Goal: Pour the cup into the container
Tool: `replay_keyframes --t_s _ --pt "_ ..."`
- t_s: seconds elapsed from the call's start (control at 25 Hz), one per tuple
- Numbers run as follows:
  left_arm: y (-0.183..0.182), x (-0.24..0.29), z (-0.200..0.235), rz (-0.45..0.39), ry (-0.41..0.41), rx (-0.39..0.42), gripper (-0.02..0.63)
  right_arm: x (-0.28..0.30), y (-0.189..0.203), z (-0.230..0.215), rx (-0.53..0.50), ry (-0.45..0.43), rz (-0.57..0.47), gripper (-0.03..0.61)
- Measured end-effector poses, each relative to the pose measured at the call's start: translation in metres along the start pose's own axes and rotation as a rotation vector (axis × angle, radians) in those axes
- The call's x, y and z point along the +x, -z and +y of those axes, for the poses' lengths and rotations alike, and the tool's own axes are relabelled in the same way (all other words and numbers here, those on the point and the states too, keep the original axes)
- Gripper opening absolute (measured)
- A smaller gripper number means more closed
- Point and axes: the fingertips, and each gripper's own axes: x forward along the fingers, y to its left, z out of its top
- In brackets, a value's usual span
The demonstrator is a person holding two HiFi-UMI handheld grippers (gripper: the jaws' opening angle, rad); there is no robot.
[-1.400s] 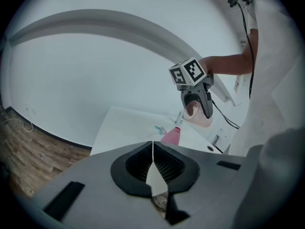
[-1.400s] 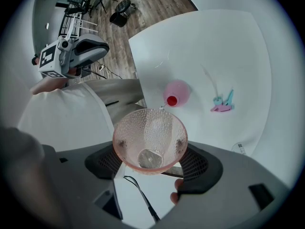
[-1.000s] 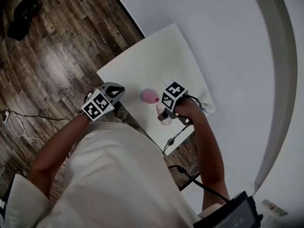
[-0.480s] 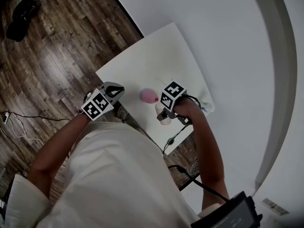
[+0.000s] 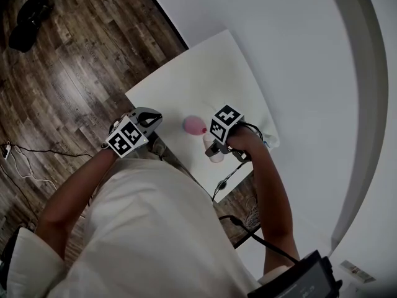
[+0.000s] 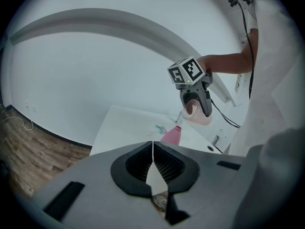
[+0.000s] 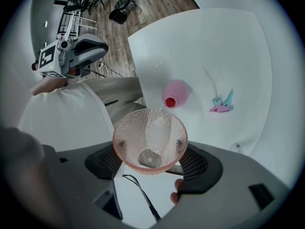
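**Thin stream, small mouth: spill risk**

Head view: the right gripper (image 5: 215, 146) clamps the tilted cup (image 5: 214, 155) above the table (image 5: 205, 67). The container (image 5: 194, 125) stands at ten o'clock from it.

Left gripper view: the left gripper (image 6: 153, 154), jaws together and empty, hangs off the table, so nothing steadies the container.

Right gripper view: a thin stream (image 7: 162, 108) meets the container's small mouth at one o'clock. A harder tilt or sideways drift would likely splash the tabletop.
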Motion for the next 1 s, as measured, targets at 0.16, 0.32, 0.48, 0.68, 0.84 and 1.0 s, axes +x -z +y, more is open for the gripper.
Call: replay_keyframes --t_s 0.16,0.32,0.48,0.68,0.84,1.0 --pt "0.0047 0.001 0.002 0.003 -0.001 -0.01 0.012 -0.0003 -0.0013 -0.0005 -0.001 0.002 0.009 0.362" --pt "0.0016 0.0003 0.0025 0.0 -0.001 -0.001 0.014 0.0001 -0.0008 0.0004 -0.004 0.001 0.02 0.362" --pt "0.0019 0.0021 0.0012 -0.001 0.001 -0.001 0.012 0.0016 0.0001 -0.0003 -0.007 0.001 0.025 0.362" --pt "0.0002 0.0025 0.0011 -0.005 0.005 -0.001 0.014 0.0016 -0.0004 0.0 -0.01 0.001 0.036 0.362" --pt "0.0008 0.0039 0.0012 -0.004 0.003 -0.006 0.012 0.0025 -0.0007 0.0 -0.013 0.001 0.043 0.362" --pt "-0.0021 0.0057 0.0004 -0.007 0.007 0.001 0.012 0.0038 -0.0008 0.0004 -0.015 0.0 0.047 0.362"
